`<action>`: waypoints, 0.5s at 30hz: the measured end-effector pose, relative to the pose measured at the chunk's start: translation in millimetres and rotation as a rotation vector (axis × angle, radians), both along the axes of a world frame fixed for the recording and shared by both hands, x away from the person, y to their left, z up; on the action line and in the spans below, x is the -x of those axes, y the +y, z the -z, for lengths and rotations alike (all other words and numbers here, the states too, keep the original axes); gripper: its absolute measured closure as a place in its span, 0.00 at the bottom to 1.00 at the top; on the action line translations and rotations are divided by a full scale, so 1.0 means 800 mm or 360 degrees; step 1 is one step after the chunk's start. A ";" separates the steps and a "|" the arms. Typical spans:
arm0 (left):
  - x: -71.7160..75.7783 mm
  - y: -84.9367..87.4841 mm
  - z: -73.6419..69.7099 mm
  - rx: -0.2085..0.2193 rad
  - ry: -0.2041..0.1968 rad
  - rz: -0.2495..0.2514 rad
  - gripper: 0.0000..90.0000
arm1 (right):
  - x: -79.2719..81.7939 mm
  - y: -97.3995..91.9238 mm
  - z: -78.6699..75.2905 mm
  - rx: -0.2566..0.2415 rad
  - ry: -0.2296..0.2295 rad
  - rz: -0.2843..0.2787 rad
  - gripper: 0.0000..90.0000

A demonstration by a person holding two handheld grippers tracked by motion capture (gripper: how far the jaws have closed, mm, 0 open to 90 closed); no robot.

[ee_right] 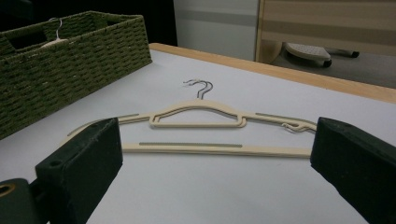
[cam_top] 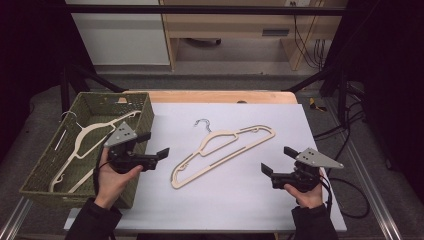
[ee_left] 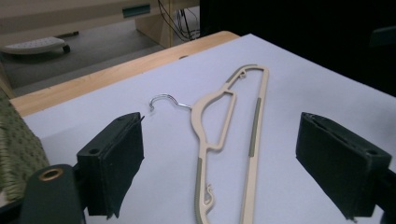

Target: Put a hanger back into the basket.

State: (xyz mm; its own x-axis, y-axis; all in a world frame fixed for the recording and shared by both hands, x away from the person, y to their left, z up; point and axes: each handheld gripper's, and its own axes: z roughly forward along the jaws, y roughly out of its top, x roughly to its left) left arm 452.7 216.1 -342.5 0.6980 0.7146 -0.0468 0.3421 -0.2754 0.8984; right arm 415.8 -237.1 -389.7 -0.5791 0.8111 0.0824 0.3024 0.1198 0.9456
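Note:
A beige hanger (cam_top: 220,147) with a metal hook lies flat on the white table cover (cam_top: 240,200), near its middle. My left gripper (cam_top: 156,143) hovers just left of the hanger's lower end, beside the basket, jaws wide apart and empty. In the left gripper view the hanger (ee_left: 224,135) lies ahead between the open jaws of the left gripper (ee_left: 222,123). My right gripper (cam_top: 276,160) is held to the hanger's right, open with nothing in it. In the right gripper view the hanger (ee_right: 196,128) lies crosswise beyond the right gripper (ee_right: 217,133).
An olive woven basket (cam_top: 145,117) stands on the table's left edge with another beige hanger (cam_top: 85,137) inside. The basket (ee_right: 70,60) also appears in the right gripper view. A wooden table edge (cam_top: 220,96) runs along the back, with cables on the floor at the right.

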 end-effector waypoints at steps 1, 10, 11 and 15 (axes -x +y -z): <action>0.000 0.000 0.000 0.0000 0.0000 0.0000 0.17 | 0.000 0.000 0.000 0.0000 0.0000 0.0000 0.03; -0.020 -0.042 0.032 -0.0055 0.0080 0.0061 0.19 | 0.001 -0.001 -0.001 -0.0001 -0.0005 -0.0001 0.03; -0.020 -0.042 0.032 -0.0055 0.0080 0.0061 0.20 | 0.001 -0.001 -0.001 -0.0001 -0.0005 -0.0001 0.03; -0.035 -0.056 0.050 -0.0129 0.0116 0.0050 0.21 | 0.000 -0.001 -0.001 -0.0003 -0.0002 -0.0002 0.03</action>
State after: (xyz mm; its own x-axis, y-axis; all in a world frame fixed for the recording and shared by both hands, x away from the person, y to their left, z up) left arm 480.4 170.9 -382.2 0.7170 0.6959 -0.0414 0.3961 -0.3577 0.8457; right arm 415.7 -238.2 -388.9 -0.5804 0.8101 0.0831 0.3013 0.1187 0.9461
